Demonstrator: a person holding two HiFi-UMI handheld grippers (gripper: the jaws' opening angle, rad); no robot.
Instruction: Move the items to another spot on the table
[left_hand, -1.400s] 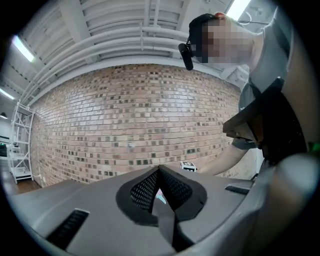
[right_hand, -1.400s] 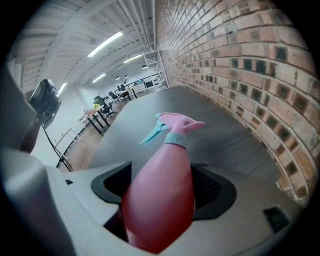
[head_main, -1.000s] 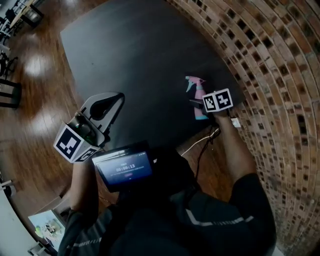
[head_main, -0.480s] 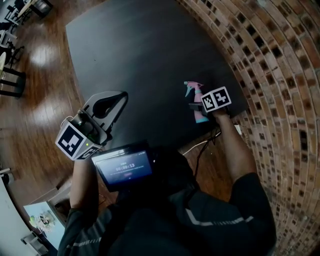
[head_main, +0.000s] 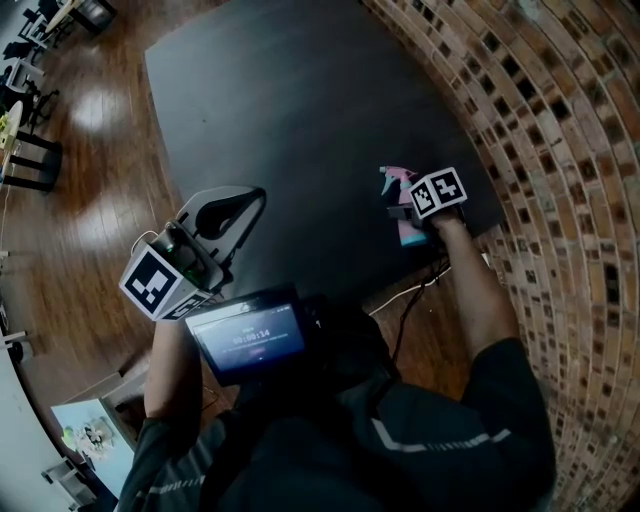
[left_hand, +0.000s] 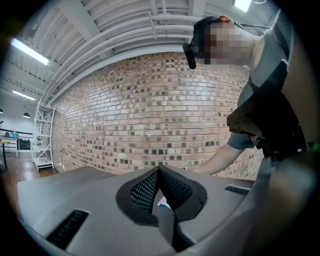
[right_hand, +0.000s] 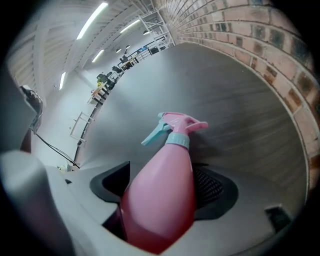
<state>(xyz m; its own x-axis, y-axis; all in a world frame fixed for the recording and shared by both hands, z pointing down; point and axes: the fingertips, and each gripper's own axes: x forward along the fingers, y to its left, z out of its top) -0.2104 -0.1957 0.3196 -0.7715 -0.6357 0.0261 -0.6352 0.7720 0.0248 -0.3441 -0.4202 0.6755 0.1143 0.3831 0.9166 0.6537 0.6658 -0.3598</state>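
A pink spray bottle (head_main: 397, 181) with a teal trigger and collar stands near the front right corner of the black table (head_main: 300, 100). My right gripper (head_main: 402, 212) reaches it from the table's edge. In the right gripper view the bottle (right_hand: 162, 200) fills the space between the two dark pads, and the jaws are opening around it. My left gripper (head_main: 256, 196) hangs over the table's front left edge with nothing in it. In the left gripper view its meshed pads meet at the tip (left_hand: 159, 171), so it is shut.
A brick wall (head_main: 560, 120) runs close along the table's right side. A cable (head_main: 400, 300) hangs below the front edge. A lit screen (head_main: 248, 340) sits on the person's chest. Wooden floor (head_main: 80, 200) and chairs (head_main: 25, 160) lie to the left.
The head view has drifted a little. The right gripper and the bottle stay at the same corner of the table, and the left gripper holds its place.
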